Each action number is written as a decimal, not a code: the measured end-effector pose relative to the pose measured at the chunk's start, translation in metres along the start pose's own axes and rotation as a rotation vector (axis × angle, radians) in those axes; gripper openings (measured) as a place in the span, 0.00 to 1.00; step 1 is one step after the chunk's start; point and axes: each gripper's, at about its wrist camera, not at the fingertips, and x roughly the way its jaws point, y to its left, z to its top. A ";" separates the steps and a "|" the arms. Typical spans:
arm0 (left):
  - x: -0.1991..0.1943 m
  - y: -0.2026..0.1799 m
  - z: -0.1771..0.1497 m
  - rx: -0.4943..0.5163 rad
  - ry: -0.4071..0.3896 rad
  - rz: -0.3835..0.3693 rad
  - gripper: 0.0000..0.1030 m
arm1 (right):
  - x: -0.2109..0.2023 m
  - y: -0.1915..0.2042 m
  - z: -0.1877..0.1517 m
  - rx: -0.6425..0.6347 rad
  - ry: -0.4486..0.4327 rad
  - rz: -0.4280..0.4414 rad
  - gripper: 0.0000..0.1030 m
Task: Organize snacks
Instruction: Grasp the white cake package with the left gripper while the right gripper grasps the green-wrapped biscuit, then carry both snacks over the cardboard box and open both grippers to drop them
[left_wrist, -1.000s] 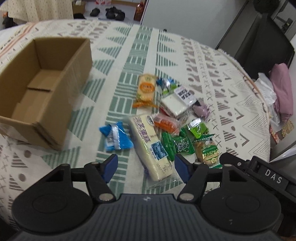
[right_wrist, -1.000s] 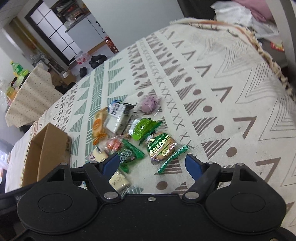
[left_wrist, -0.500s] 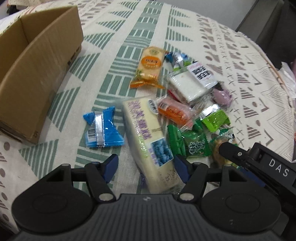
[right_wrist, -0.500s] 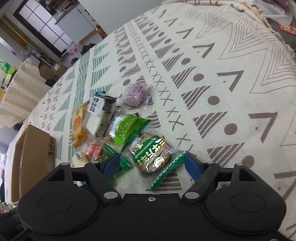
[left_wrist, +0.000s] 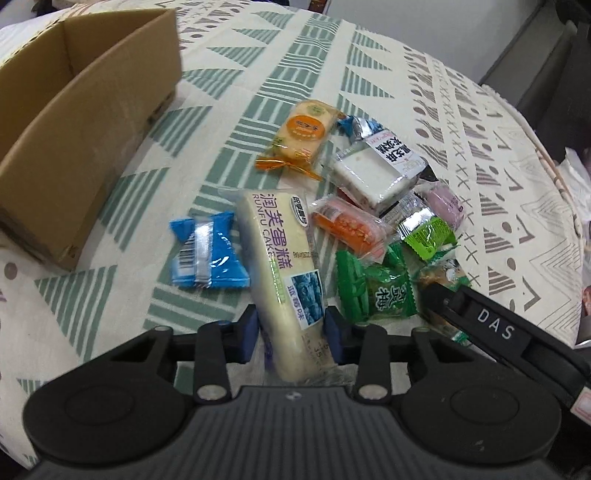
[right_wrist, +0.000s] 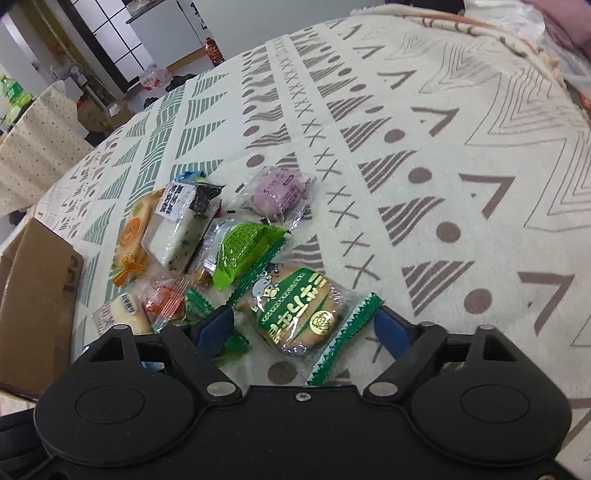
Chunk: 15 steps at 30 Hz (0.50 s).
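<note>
We see the long cake pack (left_wrist: 279, 266) lying on the cloth (left_wrist: 369, 74), its near end between the left gripper (left_wrist: 291, 328) fingers; the blue pads (left_wrist: 248, 325) sit against both sides, so the left is closed on the pack. Just left of it is a blue packet (left_wrist: 207, 254), touching or almost. Right of it are a green plum candy (left_wrist: 380, 291), an orange-pink snack (left_wrist: 351, 229) and a lime packet (left_wrist: 428, 236). Ahead are an orange cracker pack (left_wrist: 303, 136) and a white nougat bar (left_wrist: 373, 177). The open cardboard box (left_wrist: 74, 147) stands far left, well apart.

The right gripper (right_wrist: 304, 326) is spread wide, holding nothing, fingers either side of a round biscuit pack (right_wrist: 299, 310) on the cloth. A purple bun (right_wrist: 275, 190) lies ahead of it, and the pile continues to its left.
</note>
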 end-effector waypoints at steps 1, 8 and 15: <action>-0.004 0.001 0.000 0.002 -0.009 -0.001 0.34 | -0.001 0.000 -0.001 -0.007 -0.009 -0.018 0.60; -0.037 0.008 -0.003 0.084 -0.068 -0.055 0.31 | -0.018 -0.007 -0.002 0.032 -0.010 0.036 0.48; -0.069 0.026 0.000 0.101 -0.127 -0.128 0.29 | -0.060 0.005 -0.007 0.032 -0.070 0.049 0.48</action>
